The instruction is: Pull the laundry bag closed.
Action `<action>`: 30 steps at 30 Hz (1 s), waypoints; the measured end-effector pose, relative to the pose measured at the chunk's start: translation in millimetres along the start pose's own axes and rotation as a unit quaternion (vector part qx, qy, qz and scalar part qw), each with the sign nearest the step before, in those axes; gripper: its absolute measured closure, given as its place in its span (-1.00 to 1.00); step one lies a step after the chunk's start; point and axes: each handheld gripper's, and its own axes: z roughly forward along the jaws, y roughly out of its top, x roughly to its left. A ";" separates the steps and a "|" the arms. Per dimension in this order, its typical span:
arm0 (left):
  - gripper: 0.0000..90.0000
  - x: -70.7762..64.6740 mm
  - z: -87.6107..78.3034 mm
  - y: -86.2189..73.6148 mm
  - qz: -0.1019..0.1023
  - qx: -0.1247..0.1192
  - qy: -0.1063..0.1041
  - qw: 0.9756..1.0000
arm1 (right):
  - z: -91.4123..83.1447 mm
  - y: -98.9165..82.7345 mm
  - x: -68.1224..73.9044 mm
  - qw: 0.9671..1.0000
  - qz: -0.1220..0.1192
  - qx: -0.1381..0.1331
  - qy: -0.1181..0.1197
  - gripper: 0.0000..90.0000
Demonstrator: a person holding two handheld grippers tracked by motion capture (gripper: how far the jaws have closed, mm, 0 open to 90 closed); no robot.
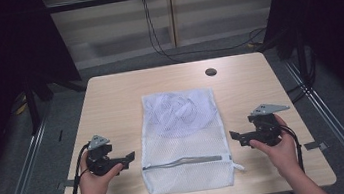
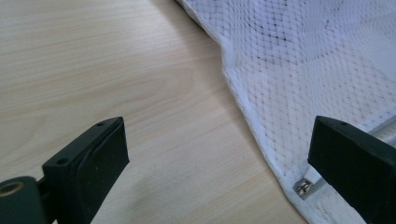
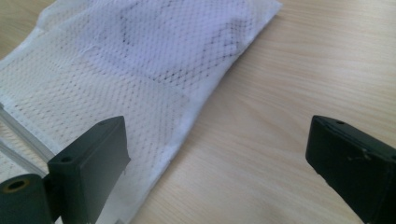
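**One camera overhead, two low at the bag's sides**

The high view looks forward and down over the whole tabletop [image 1: 110, 100]. Each gripper view sits low and close to the wood, facing inward from opposite sides. All three share the white mesh bag [image 1: 183, 141] [image 2: 317, 70] [image 3: 140, 60].

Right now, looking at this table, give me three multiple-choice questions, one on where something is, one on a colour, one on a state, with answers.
1. Where does the mesh laundry bag lie?
A. between the two grippers
B. at the table's far left corner
C. on the floor

2. What colour is the bag?
A. red
B. white
C. black

3. How do the left gripper and right gripper stand?
A. both open and empty
B. both clamped on the bag
C. one holding the zipper pull

Answers: 1 A, the high view shows a gripper on each side of it on the table. 2 B, its netting is white in every view. 3 A, both gripper views show jaws wide apart with nothing between them.
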 end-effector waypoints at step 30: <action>-0.89 1.8 2.0 4.9 -0.018 -0.001 -0.023 1.000 | 21.0 25.7 62.7 0.999 -0.031 0.017 0.023 -0.85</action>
